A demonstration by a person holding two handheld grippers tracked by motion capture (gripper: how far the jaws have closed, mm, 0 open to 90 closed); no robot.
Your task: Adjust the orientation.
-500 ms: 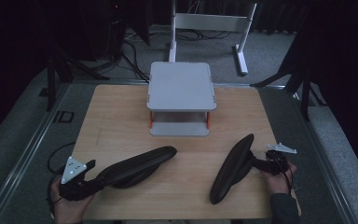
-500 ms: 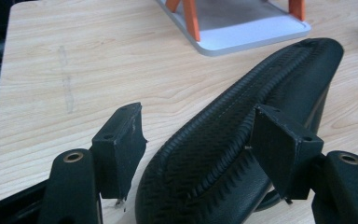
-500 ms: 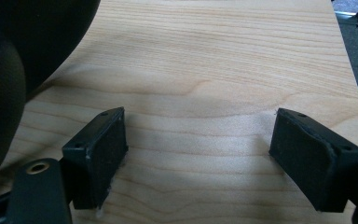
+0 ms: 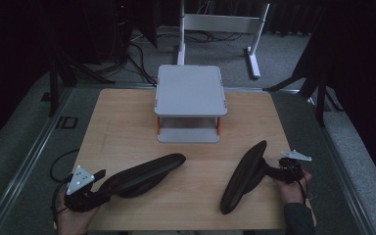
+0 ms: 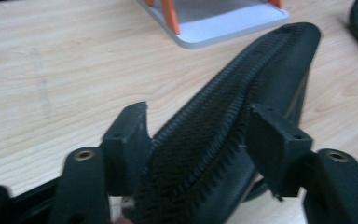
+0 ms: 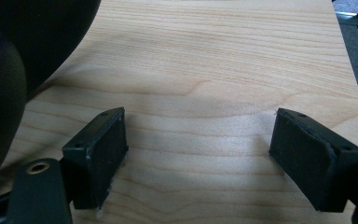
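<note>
Left hand-held gripper [image 4: 108, 185] is clamped on one black shoe [image 5: 223, 135], lying on the surface [image 4: 127, 132]. Right hand-held gripper [image 6: 200, 154] stands apart, empty, beside the second shoe [image 4: 242, 176]. The grey rack [image 4: 190, 90] is bare; both shoes look left to place.

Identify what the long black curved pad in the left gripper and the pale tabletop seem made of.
Long black curved pad: probably moulded rubber or plastic, matte, with a fine ribbed tread. Pale tabletop: looks like light wood or wood-look laminate, smooth, with streaky grain lines.
</note>
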